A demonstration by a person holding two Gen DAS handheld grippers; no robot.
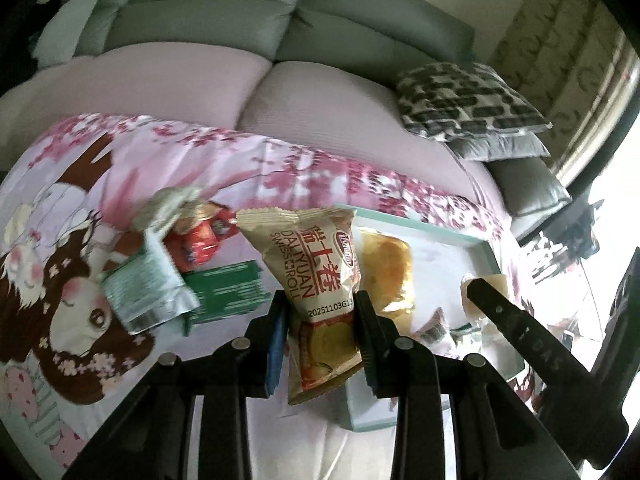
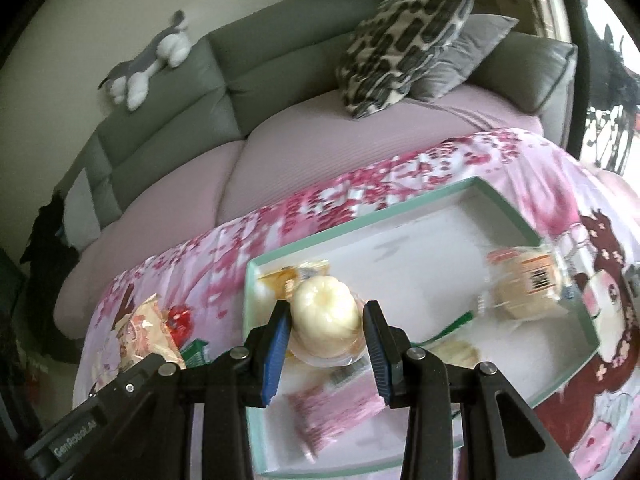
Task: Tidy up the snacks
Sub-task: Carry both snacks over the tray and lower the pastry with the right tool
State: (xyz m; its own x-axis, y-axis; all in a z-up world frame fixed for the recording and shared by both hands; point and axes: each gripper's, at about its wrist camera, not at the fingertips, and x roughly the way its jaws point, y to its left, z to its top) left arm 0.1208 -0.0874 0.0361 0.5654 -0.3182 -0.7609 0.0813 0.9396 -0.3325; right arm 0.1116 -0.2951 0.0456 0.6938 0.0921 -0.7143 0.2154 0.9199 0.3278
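My left gripper is shut on a beige Swiss roll packet with red lettering, held upright above the pink tablecloth just left of the teal-rimmed tray. My right gripper is shut on a pale round bun in clear wrap over the near left part of the tray. In the tray lie a yellow cake packet, a wrapped bun with an orange label and a pink packet. The Swiss roll packet also shows at the lower left of the right wrist view.
On the cloth left of the tray lie a green-and-white packet, a red packet and a green box. Behind the table stands a grey sofa with patterned cushions and a plush toy.
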